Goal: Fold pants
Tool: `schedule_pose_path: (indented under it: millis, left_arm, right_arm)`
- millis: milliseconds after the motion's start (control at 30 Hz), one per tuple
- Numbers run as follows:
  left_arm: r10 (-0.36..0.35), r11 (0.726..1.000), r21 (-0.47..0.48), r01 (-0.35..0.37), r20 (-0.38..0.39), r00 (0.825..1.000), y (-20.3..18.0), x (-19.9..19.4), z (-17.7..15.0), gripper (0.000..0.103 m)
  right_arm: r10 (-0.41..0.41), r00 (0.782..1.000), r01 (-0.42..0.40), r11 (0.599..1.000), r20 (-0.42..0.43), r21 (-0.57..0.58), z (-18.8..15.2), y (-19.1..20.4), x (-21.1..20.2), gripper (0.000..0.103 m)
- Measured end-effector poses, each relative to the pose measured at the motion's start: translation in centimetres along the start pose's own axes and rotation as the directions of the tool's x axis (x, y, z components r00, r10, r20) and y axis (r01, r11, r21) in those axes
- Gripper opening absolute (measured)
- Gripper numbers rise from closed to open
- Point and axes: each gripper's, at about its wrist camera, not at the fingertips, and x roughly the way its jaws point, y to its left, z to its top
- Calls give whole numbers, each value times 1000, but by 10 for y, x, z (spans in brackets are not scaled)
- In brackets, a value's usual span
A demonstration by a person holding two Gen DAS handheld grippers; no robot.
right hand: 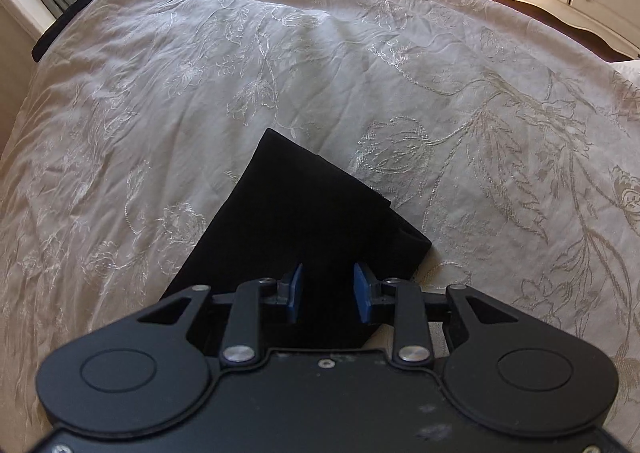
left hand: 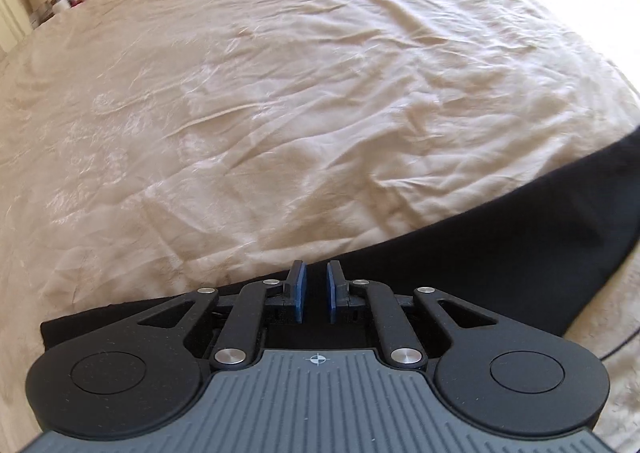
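- Pants (right hand: pixel 296 213), black and matte, lie on a bed (right hand: pixel 440 93) covered by a pale embroidered bedspread; in the right wrist view one end shows stacked layers with a squared edge, which suggests some folding is already done.
- In the left wrist view the same dark cloth runs as a long band (left hand: pixel 480 245) across the lower frame, flat on the bedspread and passing under the left claw (left hand: pixel 314 293).
- The left claw has its blue pads close together with only a narrow gap; nothing is visibly pinched between them.
- The right claw (right hand: pixel 327 293) stands about half open above the layered end; the cloth lies below the pads, and they do not appear to press on it.
- The fabric looks soft, light and limp, so it should drape and sag from any single grip, and layers may slide apart.
- A sound hold would be at a corner or along the layered edge, catching every layer, one claw at each end.
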Motion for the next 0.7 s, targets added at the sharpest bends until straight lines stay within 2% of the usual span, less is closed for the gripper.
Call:
schedule_pose_path:
  millis: [100,167,200,233,333,533,700]
  left_arm:
    - [-94,989,113,93,7,996,-38,-8,-7,12]
    - [-131,976,176,129,-2,991,-63,-9,-15,12]
    - [-153,966,211,152,-12,988,-76,-9,-19,14]
    - [-173,955,242,173,-23,985,-87,-8,-24,21]
    - [-201,920,338,200,-32,979,-117,-8,-40,25]
    - [-143,872,468,141,-32,989,-152,-1,-58,27]
    - [-48,845,531,66,-49,998,-162,16,-66,28]
  right_arm:
    - [10,1000,-10,1000,1,-5,-1,2,0,31]
    - [20,1000,-20,1000,1,-21,-3,3,-1,26]
    - [27,1000,-27,999,1,-36,-4,4,-2,21]
    - [36,999,-36,998,0,-54,-5,5,-3,6]
    - [58,998,-55,993,22,-107,-9,9,-13,6]
    - [91,996,-88,991,23,-100,-11,-4,-24,6]
    - [107,994,-105,990,17,-93,-13,-7,-26,6]
